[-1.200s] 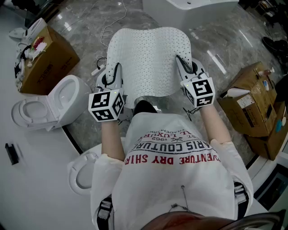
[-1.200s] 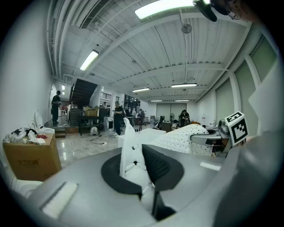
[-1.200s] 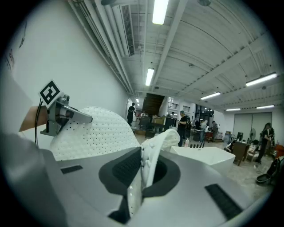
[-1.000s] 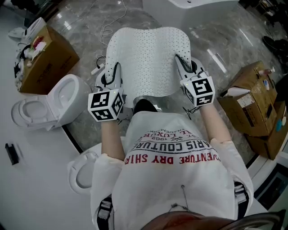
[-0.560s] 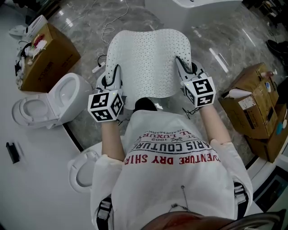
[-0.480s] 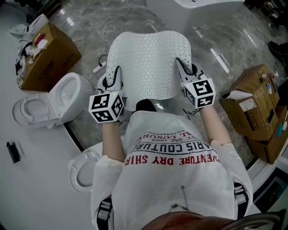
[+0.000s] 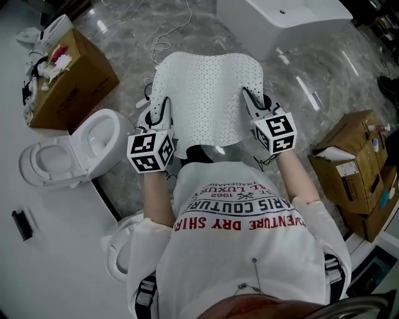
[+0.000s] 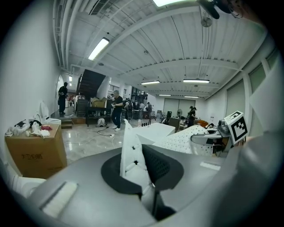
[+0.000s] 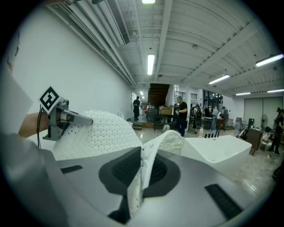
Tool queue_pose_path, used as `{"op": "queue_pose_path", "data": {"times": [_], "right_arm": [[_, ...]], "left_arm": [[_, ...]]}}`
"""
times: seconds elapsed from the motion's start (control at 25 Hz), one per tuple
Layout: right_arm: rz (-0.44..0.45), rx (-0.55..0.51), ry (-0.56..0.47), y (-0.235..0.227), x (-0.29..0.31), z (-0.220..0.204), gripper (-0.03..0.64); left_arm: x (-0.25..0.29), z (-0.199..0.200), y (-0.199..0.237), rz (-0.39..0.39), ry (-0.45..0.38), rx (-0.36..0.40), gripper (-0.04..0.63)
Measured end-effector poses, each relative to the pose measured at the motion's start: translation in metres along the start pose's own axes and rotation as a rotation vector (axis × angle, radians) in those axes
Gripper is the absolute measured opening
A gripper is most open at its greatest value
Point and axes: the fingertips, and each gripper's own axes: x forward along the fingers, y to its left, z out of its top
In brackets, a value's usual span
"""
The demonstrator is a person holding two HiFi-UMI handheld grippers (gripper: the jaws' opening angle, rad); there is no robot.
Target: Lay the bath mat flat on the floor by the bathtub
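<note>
The bath mat (image 7: 209, 93) is hanging above the floor (image 7: 124, 47) short of the bathtub (image 7: 293, 22), the left hand-held gripper (image 7: 163, 107) and right hand-held gripper (image 7: 250, 98) each pinching a side edge, so lowering both evenly, far edge first, is looking wisest.

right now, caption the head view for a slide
Left tool and right tool each clamp a side edge of the white bath mat above the marble floor, bathtub ahead.
</note>
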Motion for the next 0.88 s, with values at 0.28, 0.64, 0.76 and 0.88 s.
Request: {"op": "queue_pose_path", "data": {"times": [0.28, 0.64, 0.76, 0.88], "right_arm": [[-0.044, -0.007, 0.022, -0.005, 0.122, 0.050, 0.014], [-0.096, -0.006, 0.061, -0.013, 0.253, 0.101, 0.014], [-0.093, 0.002, 0.084, -0.023, 0.287, 0.102, 0.014], [-0.085, 0.008, 0.099, -0.039, 0.320, 0.100, 0.014]], "left_arm": [[0.068, 0.050, 0.110, -0.055, -0.023, -0.001, 0.018], [0.149, 0.101, 0.232, -0.123, 0.003, 0.005, 0.018], [0.176, 0.104, 0.254, -0.123, 0.026, -0.009, 0.018], [0.206, 0.105, 0.269, -0.126, 0.056, -0.008, 0.018]]}}
